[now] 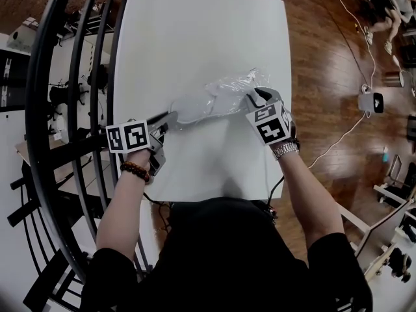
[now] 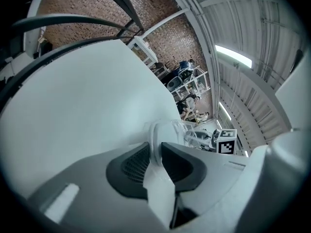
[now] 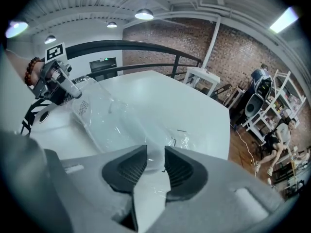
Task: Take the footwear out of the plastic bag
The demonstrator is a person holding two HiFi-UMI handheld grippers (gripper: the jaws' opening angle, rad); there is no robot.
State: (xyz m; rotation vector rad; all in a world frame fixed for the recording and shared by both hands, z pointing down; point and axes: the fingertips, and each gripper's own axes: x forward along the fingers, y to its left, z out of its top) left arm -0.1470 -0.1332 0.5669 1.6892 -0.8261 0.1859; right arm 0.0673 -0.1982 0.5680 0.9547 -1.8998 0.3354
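1. One big white table [image 1: 195, 31] is holding everything up. The pull is best going flat along it, not up into the air.
2. The clear plastic bag [image 1: 237, 83] is lying across the middle of the table. It is looking crinkly and slippery, and it is wrapping most of the footwear.
3. The white footwear [image 1: 195, 109] is lying inside the bag, with one end reaching out toward the left. It is looking soft, so a hard yank may be bending it.
4. The left gripper [image 1: 170, 117] is squeezing the white end of the footwear, with its jaws nearly together on it. I cannot tell if some plastic is getting pinched there too. If it is, the bag will be dragging along with the footwear.
5. The right gripper [image 1: 255, 98] is pinching the other end of the bag, with its jaws a little apart and crumpled plastic filling the gap. It should be staying still and holding tight while the left gripper is pulling away slowly.
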